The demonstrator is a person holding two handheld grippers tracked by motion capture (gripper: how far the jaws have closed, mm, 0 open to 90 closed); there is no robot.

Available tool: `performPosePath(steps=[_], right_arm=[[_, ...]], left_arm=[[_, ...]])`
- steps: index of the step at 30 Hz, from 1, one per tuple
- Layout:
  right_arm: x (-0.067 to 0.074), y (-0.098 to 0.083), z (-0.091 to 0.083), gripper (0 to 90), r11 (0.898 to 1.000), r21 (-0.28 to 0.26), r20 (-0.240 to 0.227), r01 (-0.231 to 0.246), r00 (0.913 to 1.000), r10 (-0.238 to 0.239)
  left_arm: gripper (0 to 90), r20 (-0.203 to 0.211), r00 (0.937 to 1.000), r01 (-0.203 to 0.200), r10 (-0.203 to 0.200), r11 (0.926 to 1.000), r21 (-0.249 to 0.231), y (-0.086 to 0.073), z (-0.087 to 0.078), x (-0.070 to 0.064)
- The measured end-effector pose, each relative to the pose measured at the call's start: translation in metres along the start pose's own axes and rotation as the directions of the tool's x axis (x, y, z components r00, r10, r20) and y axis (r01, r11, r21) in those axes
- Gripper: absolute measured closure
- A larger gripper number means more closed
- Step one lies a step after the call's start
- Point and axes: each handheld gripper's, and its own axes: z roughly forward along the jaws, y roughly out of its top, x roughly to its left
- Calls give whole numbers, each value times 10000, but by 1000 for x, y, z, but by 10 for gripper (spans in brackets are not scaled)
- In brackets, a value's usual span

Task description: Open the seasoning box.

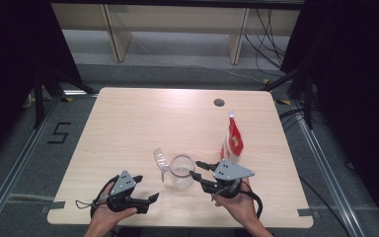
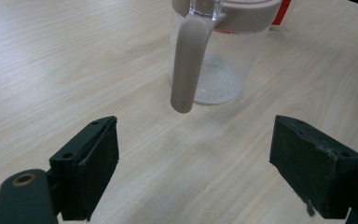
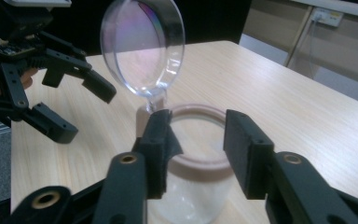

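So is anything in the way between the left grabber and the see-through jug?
No, nothing visible blocks it. In the left gripper view, only bare table lies between the open left gripper and the jug, whose handle faces it.

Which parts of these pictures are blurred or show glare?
Right gripper view: the open lid shows rainbow glare; the near jaws are soft. Left gripper view: the jug is sharp, the jaws blurred. High view: even light, dark surroundings.
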Motion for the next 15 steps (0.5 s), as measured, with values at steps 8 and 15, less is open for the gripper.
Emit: performPosePath(steps=[8, 15], right_arm=[[-3, -13, -18, 488, 9986, 174, 321, -508, 9982, 503], [-7, -26, -37, 435, 9959, 363, 614, -834, 9948, 811]], left_arm=[[152, -35, 9998, 198, -198, 9998, -39, 0, 0, -3], [152, -104, 9999, -44, 45, 9999, 119, 0, 0, -2]])
